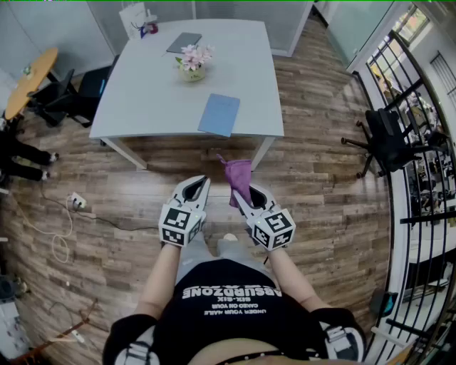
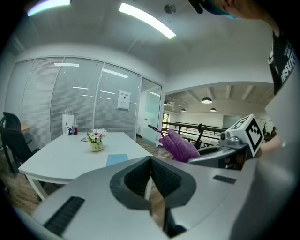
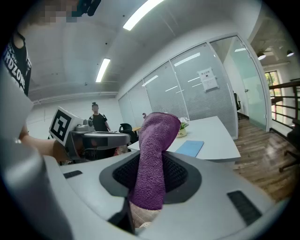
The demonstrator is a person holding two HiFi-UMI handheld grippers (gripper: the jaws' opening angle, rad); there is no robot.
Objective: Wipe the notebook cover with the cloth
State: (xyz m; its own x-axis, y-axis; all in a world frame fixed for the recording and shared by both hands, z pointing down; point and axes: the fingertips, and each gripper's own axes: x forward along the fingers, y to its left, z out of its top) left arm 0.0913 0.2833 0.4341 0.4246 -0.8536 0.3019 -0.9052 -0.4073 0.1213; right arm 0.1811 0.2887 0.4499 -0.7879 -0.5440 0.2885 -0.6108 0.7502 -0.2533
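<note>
On the white table (image 1: 142, 93), the small pot (image 1: 192, 72) holds pink and white flowers (image 1: 194, 53). At 11 o'clock from it stands a white paper bag (image 1: 134, 17); its contents cannot be made out.

Your left gripper (image 2: 150, 163) has its fingers pressed together with nothing between them. Your right gripper (image 1: 242, 201) is pinching the purple cloth (image 1: 239, 177), which stands up out of the closed pads and folds over at its top.

The blue notebook (image 1: 219, 114) lies flat at the table's near edge, at 5 o'clock from the pot. It sits at about 12 o'clock from both grippers, well apart from them, with wooden floor (image 1: 320, 178) in between. Neither the fingers nor the cloth touch it. Both grippers are held side by side in front of your body, the right one at 3 o'clock of the left.
</note>
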